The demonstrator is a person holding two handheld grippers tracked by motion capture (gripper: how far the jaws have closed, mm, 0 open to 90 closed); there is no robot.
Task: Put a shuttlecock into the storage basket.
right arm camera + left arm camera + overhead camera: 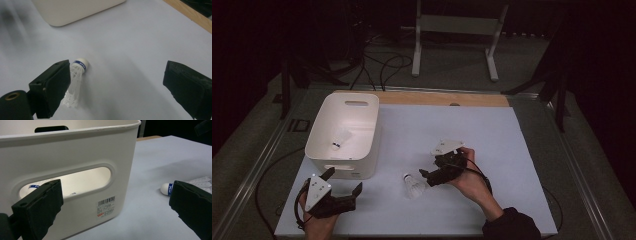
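Shuttlecock [414,186] lies on the bench [492,145], just beside your right tongs [428,176], wide open. Left tongs [344,182] also wide, idle by the bin [343,134]. Risk: shuttlecock sits off-centre against one jaw; closing now could flick it away or crush feathers.

Your table [492,135] has a pale sheet over it. On it, a white bin [343,135] stands just ahead of your left gripper [343,182], and a shuttlecock [414,186] lies beside your right gripper [428,176].

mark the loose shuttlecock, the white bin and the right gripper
shuttlecock [80,64], right gripper view, cork end.
white bin [371,102], high view, far right rim.
right gripper [428,177], high view, between its fingers.
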